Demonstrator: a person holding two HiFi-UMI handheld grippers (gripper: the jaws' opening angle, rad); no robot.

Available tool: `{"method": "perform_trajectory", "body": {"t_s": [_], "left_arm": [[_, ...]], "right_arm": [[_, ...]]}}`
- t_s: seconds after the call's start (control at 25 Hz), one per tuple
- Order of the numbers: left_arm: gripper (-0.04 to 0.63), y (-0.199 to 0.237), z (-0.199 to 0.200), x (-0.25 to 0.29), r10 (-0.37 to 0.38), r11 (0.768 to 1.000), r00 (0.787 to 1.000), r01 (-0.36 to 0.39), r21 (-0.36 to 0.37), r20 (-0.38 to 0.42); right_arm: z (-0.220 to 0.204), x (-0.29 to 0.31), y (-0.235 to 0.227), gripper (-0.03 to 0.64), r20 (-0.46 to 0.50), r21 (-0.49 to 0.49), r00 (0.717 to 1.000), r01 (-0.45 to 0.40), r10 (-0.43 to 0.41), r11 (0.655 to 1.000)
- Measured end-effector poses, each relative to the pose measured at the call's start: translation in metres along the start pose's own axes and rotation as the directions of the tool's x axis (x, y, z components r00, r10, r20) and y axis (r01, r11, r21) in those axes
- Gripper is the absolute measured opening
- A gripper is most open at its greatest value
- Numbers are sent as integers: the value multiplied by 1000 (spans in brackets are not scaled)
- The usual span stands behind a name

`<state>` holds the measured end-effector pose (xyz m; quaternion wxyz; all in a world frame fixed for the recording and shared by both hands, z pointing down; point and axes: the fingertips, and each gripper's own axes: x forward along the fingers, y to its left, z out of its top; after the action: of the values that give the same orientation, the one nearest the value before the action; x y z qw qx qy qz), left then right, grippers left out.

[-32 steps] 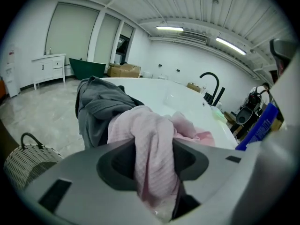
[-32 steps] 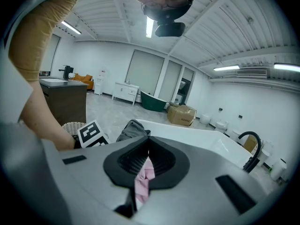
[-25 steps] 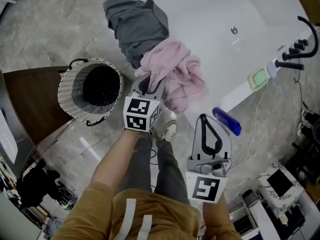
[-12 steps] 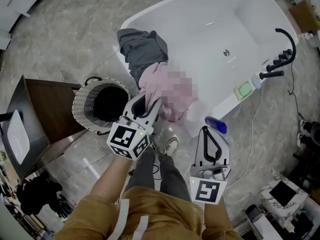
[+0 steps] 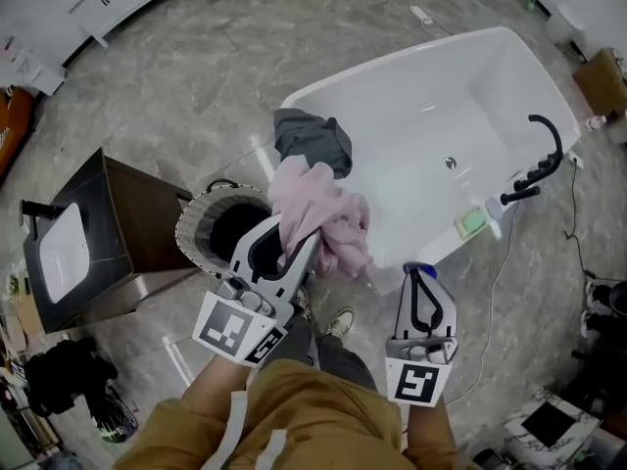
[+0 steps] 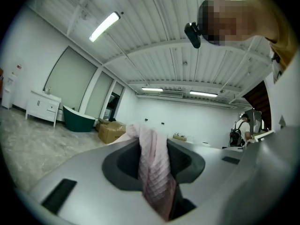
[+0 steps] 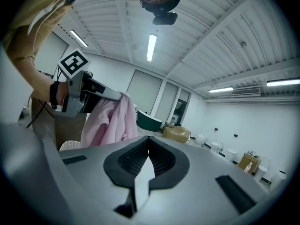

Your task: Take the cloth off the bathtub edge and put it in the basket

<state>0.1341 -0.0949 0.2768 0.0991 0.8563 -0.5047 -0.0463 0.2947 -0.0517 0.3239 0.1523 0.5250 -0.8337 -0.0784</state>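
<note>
Two cloths in sight, one pink and one grey. Up in the air with the pink cloth [image 5: 328,218], pinched tight in the left gripper [image 5: 294,248], jaws pressed on a fold of it. Hangs down from the jaw tips in a soft bunch, clear of the tub edge, just beside the basket [image 5: 196,225]. Not in the basket yet. Same thing in the left gripper view: a strip of quilted pink squeezed between both pads, from the tips down to the back.

Draped over the edge of the white bathtub [image 5: 392,67], the grey cloth [image 5: 313,140], just behind the pink one in the head view. Hard to tell if touching or not.

Round and woven, that basket, white outside and dark inside, standing on the grey stone floor [image 5: 196,76] between the tub and a dark cabinet [image 5: 147,228].

Lower down and to the side, the right gripper [image 5: 419,274], jaws pressed together at the tips with nothing between them. Well apart from the pink cloth, close to the side of the tub.

On the far tub rim, a small green bar [image 5: 471,222] next to a black tap [image 5: 539,160].
</note>
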Motion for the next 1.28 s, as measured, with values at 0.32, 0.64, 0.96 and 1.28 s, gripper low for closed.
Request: {"method": "perform_trajectory", "body": {"t_s": [0.32, 0.64, 0.96, 1.28], "left_arm": [[129, -18, 60, -51, 90, 992, 994, -95, 83, 57], [129, -7, 86, -100, 231, 968, 962, -242, 65, 143], [129, 5, 95, -158, 370, 921, 911, -385, 58, 185], [129, 46, 103, -235, 506, 851, 837, -523, 38, 208]], "right_arm": [[54, -4, -1, 6, 118, -23, 991, -64, 66, 998], [72, -7, 19, 6, 181, -39, 969, -162, 167, 986], [89, 4, 62, 6, 227, -78, 922, -302, 312, 950], [131, 25, 136, 6, 274, -144, 850, -426, 450, 893]]}}
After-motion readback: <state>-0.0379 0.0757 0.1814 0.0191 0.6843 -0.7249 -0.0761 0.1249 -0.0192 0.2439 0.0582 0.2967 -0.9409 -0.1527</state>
